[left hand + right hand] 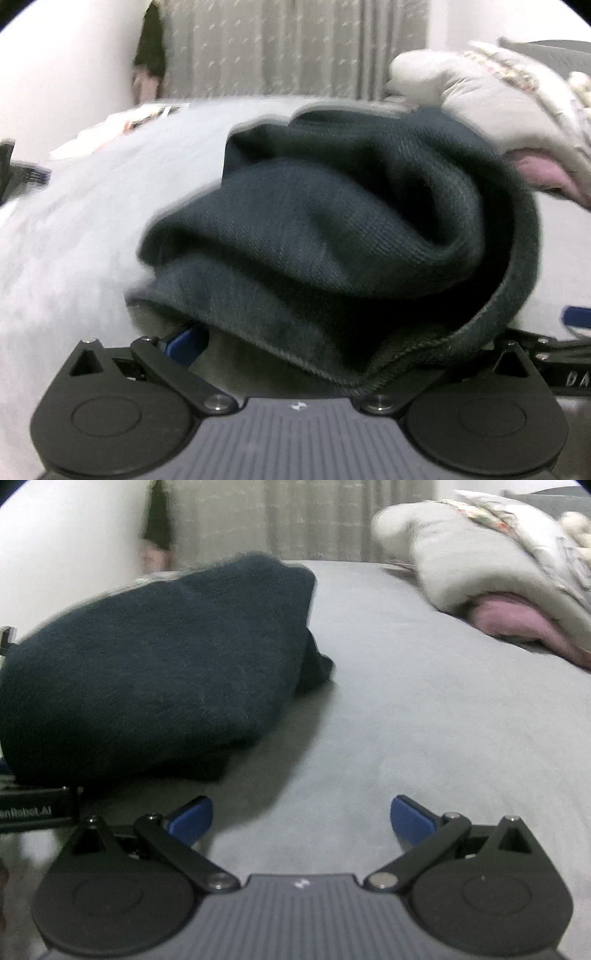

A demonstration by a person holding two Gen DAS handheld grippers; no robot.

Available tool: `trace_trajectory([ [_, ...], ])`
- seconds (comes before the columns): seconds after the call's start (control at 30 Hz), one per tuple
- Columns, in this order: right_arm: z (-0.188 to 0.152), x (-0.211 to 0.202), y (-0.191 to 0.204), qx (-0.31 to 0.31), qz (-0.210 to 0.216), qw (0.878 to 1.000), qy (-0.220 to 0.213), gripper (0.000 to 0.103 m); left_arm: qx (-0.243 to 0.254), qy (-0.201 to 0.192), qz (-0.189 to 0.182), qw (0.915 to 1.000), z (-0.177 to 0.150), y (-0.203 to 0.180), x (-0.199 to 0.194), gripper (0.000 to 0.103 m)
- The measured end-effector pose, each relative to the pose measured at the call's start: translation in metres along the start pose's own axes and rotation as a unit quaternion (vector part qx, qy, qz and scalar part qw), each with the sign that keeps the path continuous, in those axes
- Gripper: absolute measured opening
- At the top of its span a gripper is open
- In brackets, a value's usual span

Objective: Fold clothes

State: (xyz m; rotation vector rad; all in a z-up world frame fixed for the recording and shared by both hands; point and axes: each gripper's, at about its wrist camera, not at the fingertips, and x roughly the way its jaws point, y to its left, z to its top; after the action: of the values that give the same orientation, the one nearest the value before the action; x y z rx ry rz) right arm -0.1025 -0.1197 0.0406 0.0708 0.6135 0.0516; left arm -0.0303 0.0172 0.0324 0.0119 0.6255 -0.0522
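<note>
the dark knit garment [147, 664] sits bunched on the grey bed sheet [424, 720], draped over the left gripper [295, 343]; whether that one is clamped on it i cannot tell, the cloth hides its fingers. the right gripper [301, 816] is spread wide, empty. risk: dragging one-handed could undo the fold or snag the nearby duvet [480, 554]
</note>
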Motion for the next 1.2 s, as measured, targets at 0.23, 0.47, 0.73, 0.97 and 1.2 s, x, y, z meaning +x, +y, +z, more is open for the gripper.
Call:
trace_trajectory([
  [0.23,-0.003,-0.031,0.042,-0.165,0.023,0.978,-0.124,0.103,-0.065,-0.021,-0.065,0.9956,0.026,0.057,-0.002,0.103],
  [0.47,-0.034,-0.033,0.128,-0.424,0.012,0.883,-0.203,0.103,-0.107,-0.02,-0.08,0.9908,0.04,0.107,-0.001,0.103],
  [0.73,0.003,0.025,0.192,-0.491,-0.016,0.854,-0.171,0.044,-0.146,-0.01,-0.093,0.9849,0.037,0.127,-0.003,0.103],
  [0.97,0.077,-0.009,0.159,-0.31,0.08,0.941,-0.11,0.03,-0.183,-0.031,-0.115,0.976,0.042,0.138,-0.007,0.103],
  [1.2,0.136,-0.081,0.068,-0.112,0.153,0.973,-0.133,0.029,-0.154,0.014,-0.185,0.9705,0.034,0.109,0.005,0.103],
])
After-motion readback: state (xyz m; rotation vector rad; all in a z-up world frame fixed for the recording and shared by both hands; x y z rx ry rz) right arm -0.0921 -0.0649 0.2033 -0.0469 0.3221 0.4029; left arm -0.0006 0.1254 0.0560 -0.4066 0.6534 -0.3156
